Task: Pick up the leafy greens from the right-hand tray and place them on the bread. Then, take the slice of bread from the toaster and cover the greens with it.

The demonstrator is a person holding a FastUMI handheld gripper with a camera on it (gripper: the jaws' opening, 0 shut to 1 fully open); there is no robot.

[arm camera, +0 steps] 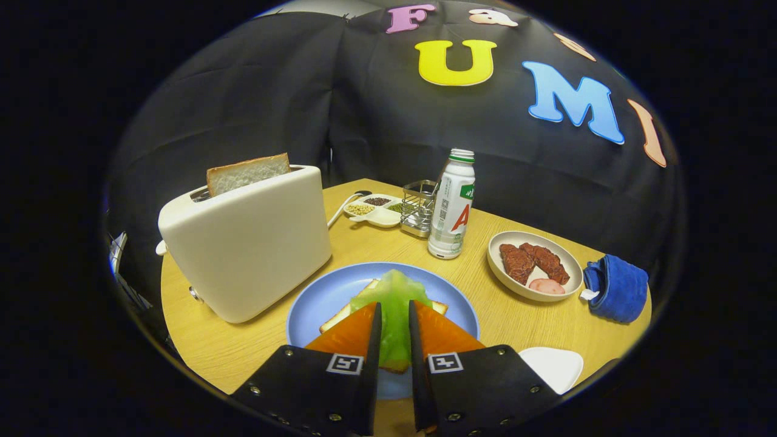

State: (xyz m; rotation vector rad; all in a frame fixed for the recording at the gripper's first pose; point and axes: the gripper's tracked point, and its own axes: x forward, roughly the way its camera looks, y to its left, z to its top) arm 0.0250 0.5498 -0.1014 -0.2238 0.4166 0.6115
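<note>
The leafy greens [394,285] lie lengthwise on a slice of bread [338,317] that rests on a blue plate [318,297]. My gripper [394,303] hangs just above the plate, its fingers close together with the leaf pinched in the narrow gap between them. The leaf's far end sticks out ahead of the fingertips and touches the bread. To the left of the plate stands a cream toaster [249,255], with a second slice of bread [246,172] poking upright out of its slot.
Beyond the plate stand a white bottle [452,209], a wire holder [417,207] and a divided dish of grains [373,209]. At the right are a beige dish of meat [534,267], a blue cloth [616,288] and a white tray [553,366].
</note>
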